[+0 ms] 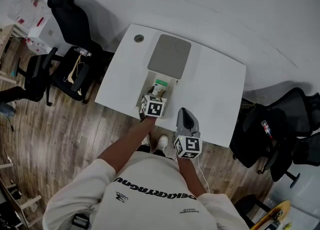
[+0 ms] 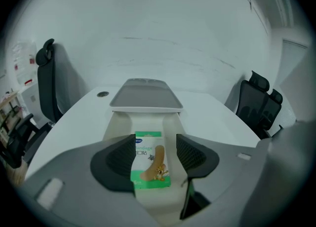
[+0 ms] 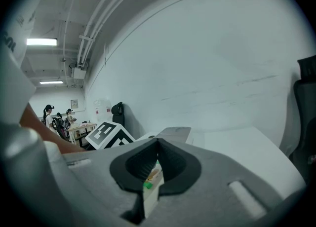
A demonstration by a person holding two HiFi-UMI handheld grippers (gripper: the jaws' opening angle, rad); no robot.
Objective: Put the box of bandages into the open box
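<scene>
The box of bandages (image 1: 159,88), green and white with a plaster pictured on it, lies inside the open white box (image 1: 148,81) on the table; the grey lid (image 1: 170,56) is folded back beyond it. My left gripper (image 1: 154,101) hangs just above the box's near end. In the left gripper view its jaws stand apart on either side of the bandage box (image 2: 150,159) below, and the pads (image 2: 118,159) do not press it. My right gripper (image 1: 183,111) rests to the right over the table's near edge, jaws together and empty (image 3: 158,144).
The white table (image 1: 215,89) has a round cable hole (image 1: 139,38) at its far left corner. Black office chairs stand at the left (image 1: 70,69) and at the right (image 1: 280,124). A white wall runs behind, and wooden floor lies around.
</scene>
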